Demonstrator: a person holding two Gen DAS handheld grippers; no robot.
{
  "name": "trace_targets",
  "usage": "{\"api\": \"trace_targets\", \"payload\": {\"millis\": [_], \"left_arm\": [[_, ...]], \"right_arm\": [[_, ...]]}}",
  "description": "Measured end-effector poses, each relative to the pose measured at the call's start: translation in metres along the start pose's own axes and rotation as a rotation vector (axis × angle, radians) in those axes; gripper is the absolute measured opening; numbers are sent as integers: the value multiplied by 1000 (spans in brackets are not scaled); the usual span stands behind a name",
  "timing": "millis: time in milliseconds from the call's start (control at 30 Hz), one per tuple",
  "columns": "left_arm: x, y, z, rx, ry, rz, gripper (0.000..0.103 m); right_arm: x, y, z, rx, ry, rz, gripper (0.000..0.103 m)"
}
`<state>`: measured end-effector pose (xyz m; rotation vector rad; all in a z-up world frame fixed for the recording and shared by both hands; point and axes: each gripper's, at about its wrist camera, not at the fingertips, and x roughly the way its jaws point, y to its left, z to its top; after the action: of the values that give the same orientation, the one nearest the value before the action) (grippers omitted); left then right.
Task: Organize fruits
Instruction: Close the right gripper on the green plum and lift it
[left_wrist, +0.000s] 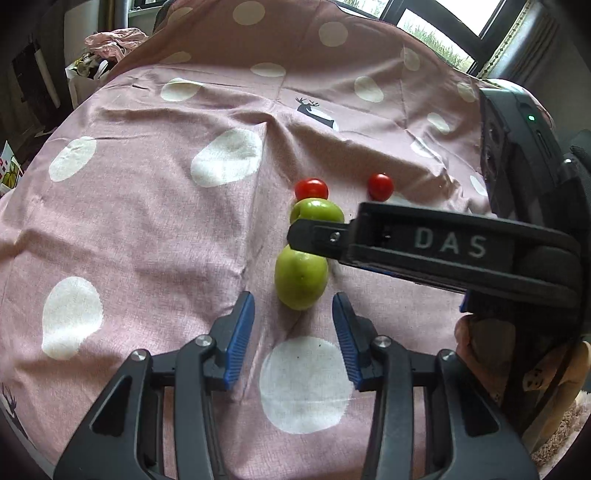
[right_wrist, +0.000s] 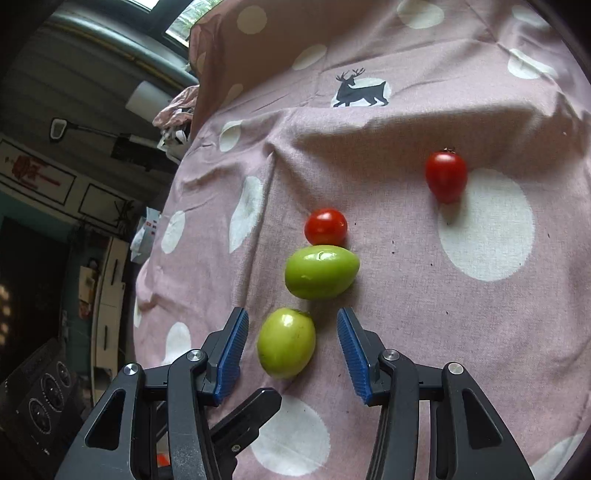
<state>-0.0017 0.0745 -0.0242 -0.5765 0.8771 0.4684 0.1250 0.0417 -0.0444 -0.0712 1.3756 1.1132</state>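
A pink cloth (right_wrist: 388, 236) with white dots and a deer print covers the surface that carries the fruit. Four fruits lie on it: a near green fruit (right_wrist: 286, 342), a far green fruit (right_wrist: 321, 271) just beyond it, a red tomato (right_wrist: 325, 226) touching the far side of that second green fruit, and a second red tomato (right_wrist: 446, 177) set well apart to the right in the right wrist view. The right gripper (right_wrist: 291, 354) has its jaws spread, with the near green fruit lying between the blue pads (right_wrist: 231, 354); a gap shows on each side, so neither pad presses on it. The left gripper (left_wrist: 293, 332) also has its jaws spread, standing just short of the near green fruit (left_wrist: 301, 280) with only bare cloth between the pads. In the left wrist view the right gripper's black body crosses in from the right, partly covering the far green fruit (left_wrist: 317, 211).
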Motion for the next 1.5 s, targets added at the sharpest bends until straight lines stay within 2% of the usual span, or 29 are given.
{"api": "trace_targets", "payload": {"millis": [133, 167, 200, 400, 467, 600, 733, 800, 833, 867, 1033, 1133, 1367, 1433, 1500], "left_arm": [[2, -1, 2, 1, -5, 5, 43], [3, -2, 3, 1, -8, 4, 43], [4, -3, 3, 1, -12, 7, 42], [9, -8, 2, 13, 5, -11, 40], [8, -11, 0, 28, -3, 10, 33], [-3, -22, -6, 64, -21, -29, 30], [-15, -41, -14, 126, -62, -36, 28], [-17, -50, -17, 157, -67, -58, 21], [-15, -53, -19, 158, -49, -88, 19], [-15, -54, -21, 147, -35, -106, 11], [-13, -62, -27, 186, -11, -112, 13], [-10, -59, -28, 198, 38, -119, 16], [-8, -53, -29, 163, 45, -118, 19], [-9, -50, -27, 152, 45, -119, 23], [-12, -45, -26, 139, 43, -88, 36]], "right_arm": [[5, 5, -1, -26, 9, -3, 51], [5, 6, -1, -33, 9, -14, 47], [6, 7, -2, -41, 20, -26, 37], [2, 0, -8, -10, 25, 51, 36], [-5, -3, -12, -4, 12, 59, 36], [-28, -8, -20, 3, -40, 67, 28], [-54, -7, -32, -7, -102, 57, 26], [-57, -6, -38, -20, -114, 7, 26], [-54, -8, -40, -6, -92, 39, 26], [-53, -13, -43, 18, -79, 57, 27], [-55, -26, -50, 62, -87, 75, 27], [-56, -26, -54, 43, -72, 29, 27], [-44, -29, -50, 35, -45, 46, 27], [-42, -25, -48, 18, -44, 36, 27], [-40, -22, -46, 6, -35, 35, 27]]}}
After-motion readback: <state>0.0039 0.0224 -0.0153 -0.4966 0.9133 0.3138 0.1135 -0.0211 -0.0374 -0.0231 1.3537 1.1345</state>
